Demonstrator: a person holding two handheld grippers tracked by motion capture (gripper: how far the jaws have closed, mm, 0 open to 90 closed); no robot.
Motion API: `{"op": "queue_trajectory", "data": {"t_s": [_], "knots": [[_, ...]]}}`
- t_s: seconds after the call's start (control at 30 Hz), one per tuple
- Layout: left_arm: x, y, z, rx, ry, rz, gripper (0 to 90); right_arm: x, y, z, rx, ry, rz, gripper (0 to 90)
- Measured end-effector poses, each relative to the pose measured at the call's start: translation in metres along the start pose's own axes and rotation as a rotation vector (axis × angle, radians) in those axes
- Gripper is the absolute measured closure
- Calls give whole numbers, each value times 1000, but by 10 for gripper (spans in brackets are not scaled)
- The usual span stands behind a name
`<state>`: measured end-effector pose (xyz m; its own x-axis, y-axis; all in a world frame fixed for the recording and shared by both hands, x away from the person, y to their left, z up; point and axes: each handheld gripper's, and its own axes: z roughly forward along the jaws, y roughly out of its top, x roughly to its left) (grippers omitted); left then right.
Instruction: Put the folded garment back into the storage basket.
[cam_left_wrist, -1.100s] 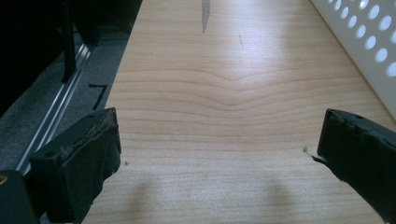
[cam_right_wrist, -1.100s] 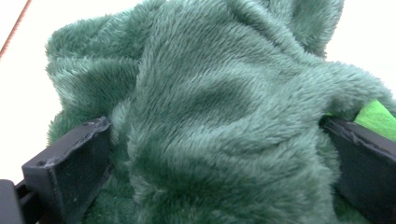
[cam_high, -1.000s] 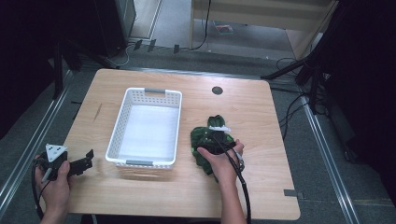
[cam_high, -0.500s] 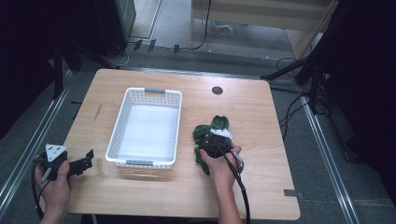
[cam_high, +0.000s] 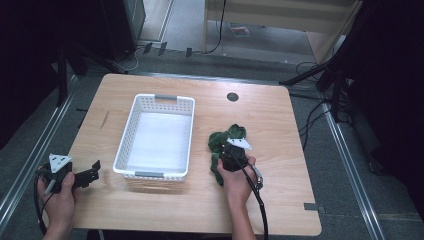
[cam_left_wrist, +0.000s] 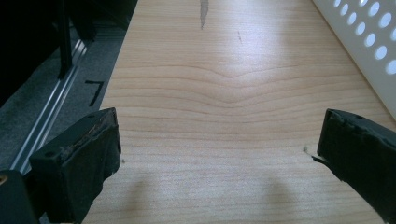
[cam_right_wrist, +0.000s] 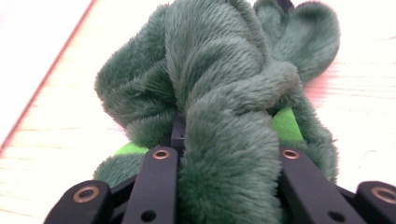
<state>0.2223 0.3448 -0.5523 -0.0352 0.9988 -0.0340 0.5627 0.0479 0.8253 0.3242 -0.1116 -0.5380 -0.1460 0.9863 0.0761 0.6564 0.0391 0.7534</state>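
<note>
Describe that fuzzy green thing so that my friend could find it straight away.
Start at the wooden table and find the white basket. Just to its right lies a dark green plush toy, with the right gripper shut on it. It is the only soft, furry thing there.

In the high view, the right gripper (cam_high: 235, 150) is sliding toward the upper right of the frame, deeper over the green plush (cam_high: 226, 141), which is bunching up under it. The plush's far end is creeping a little farther up the table (cam_high: 270, 120). The right hand (cam_high: 236, 176) is following along.
</note>
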Motion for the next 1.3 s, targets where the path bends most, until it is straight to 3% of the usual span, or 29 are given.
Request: {"op": "queue_trajectory", "data": {"t_s": [0.07,0.1,0.17,0.2,0.27,0.3,0.33,0.5,0.6,0.73,1.3], "knots": [[0,0,0,1,0,1,5,2,0,-5,-65,-9,-14,736],[0,0,0,1,0,1,5,2,0,-5,-65,-9,-14,736],[0,0,0,0,0,1,5,3,2,-13,-173,-11,9,735],[0,0,0,0,0,1,5,3,2,-13,-173,-11,9,735],[0,0,0,-1,0,2,5,5,5,-21,-251,-8,25,734],[0,0,0,-1,0,2,5,5,5,-21,-251,-8,25,734],[0,0,0,-1,0,3,5,6,7,-25,-297,-7,29,734],[0,0,0,-1,0,3,5,9,11,-36,-408,5,32,731],[-1,0,0,-1,1,3,5,10,12,-39,-436,7,40,729],[-1,0,0,0,1,5,5,12,17,-45,-515,9,38,723],[-1,0,0,0,0,3,5,29,37,-68,-674,13,0,708]]}}
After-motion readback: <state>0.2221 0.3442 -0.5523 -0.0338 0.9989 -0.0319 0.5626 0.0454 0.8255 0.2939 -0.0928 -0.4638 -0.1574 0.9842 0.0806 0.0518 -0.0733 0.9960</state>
